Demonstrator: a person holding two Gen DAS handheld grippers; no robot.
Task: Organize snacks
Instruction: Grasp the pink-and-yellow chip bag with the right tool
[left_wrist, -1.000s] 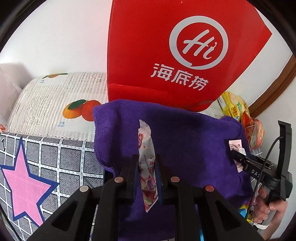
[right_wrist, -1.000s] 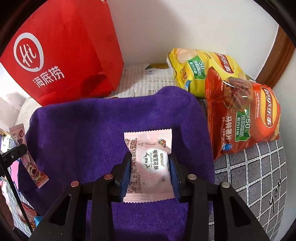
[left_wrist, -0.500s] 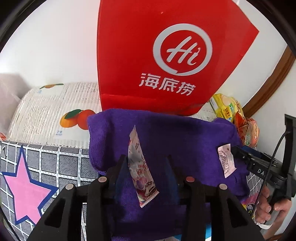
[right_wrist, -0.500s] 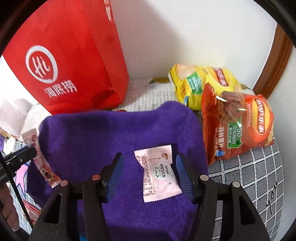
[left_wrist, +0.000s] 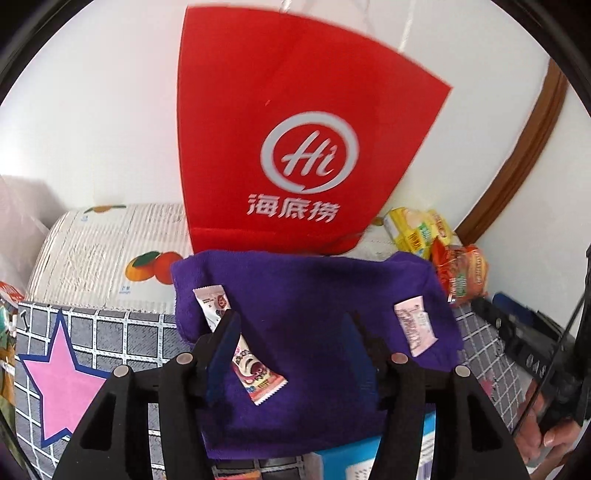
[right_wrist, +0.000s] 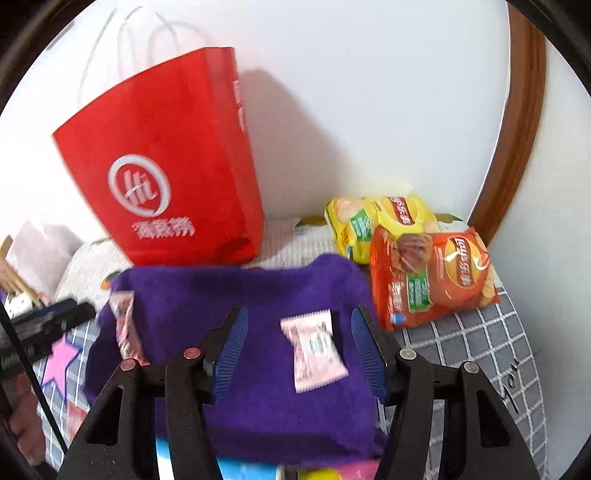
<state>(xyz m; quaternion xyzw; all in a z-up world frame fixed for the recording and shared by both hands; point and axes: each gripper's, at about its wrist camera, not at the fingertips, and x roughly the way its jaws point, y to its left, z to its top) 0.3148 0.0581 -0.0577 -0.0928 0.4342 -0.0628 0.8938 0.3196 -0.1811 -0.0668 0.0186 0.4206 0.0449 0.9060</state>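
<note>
A purple towel is spread in front of me. On its left side lies a long cartoon-print snack packet, partly behind my left finger. My left gripper hangs above it with its jaws opening, and the pads touch nothing. A pink square snack packet lies on the towel's right side. Over it my right gripper stands open, the packet loose between its fingers. Each view shows the other gripper at its edge.
A red paper bag stands against the wall behind the towel. Yellow and orange chip bags lie at the right. A fruit-print surface, a checked cloth with a pink star and a wooden frame surround them.
Both grippers let go of their packets, opened, and lifted back from the towel. The long packet and the pink packet now lie loose on it.
</note>
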